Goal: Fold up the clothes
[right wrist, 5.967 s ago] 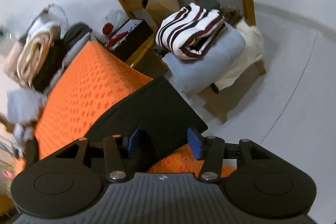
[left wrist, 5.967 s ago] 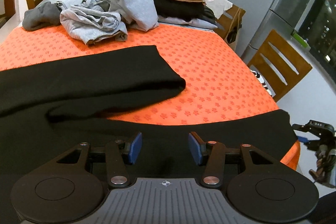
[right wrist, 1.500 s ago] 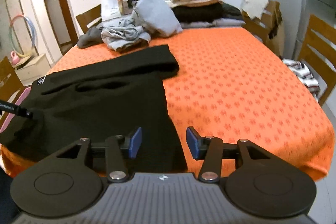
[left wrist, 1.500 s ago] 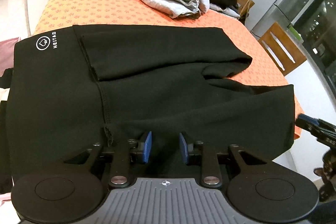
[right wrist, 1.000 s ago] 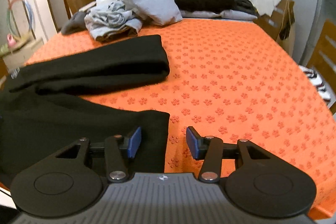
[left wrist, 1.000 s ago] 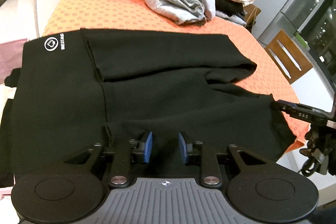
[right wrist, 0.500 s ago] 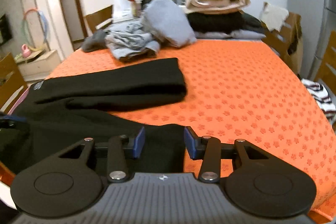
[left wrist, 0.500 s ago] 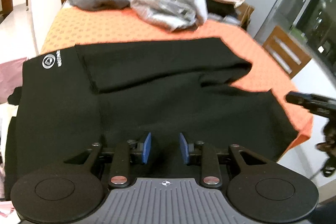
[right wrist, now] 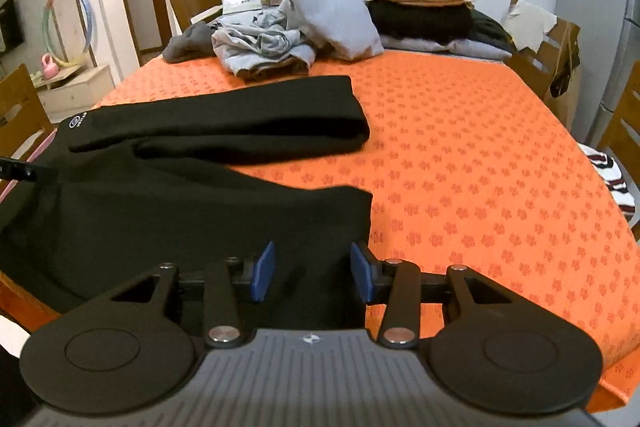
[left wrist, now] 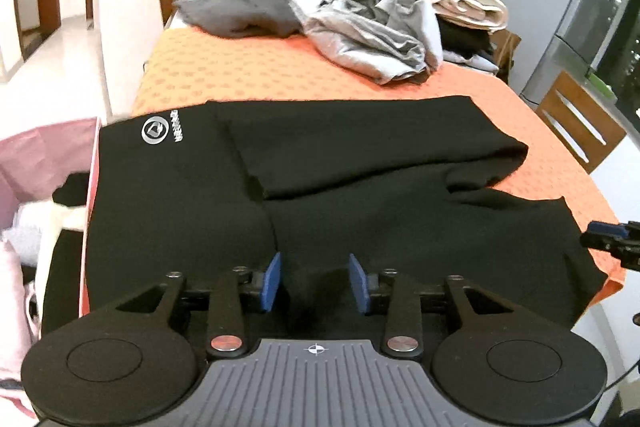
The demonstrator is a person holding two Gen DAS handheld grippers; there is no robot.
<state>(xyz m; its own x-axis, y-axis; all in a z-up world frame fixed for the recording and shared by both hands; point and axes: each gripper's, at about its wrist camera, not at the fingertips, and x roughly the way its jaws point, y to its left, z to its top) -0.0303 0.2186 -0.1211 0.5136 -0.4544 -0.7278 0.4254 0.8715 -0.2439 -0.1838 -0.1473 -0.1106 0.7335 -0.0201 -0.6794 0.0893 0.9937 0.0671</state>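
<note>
Across the near half of the orange tablecloth (right wrist: 480,155) a pair of black trousers (left wrist: 360,195) is spread, its long axis running left to right along the table's front edge, the logo-marked waist end at the left and the leg ends at the right. One leg is seen folded back on itself farther in; the nearer leg lies flat along the edge, partly overhanging. The left gripper (left wrist: 315,283) is held over the waist and seat part, the right gripper (right wrist: 312,271) over the nearer leg's hem corner, so each end is served by its own side. Both sets of jaws are seen parted with black cloth between the blue pads; whether any cloth is actually pinched cannot be told. A lift of the near edge away toward the far leg is judged the likely fold.
</note>
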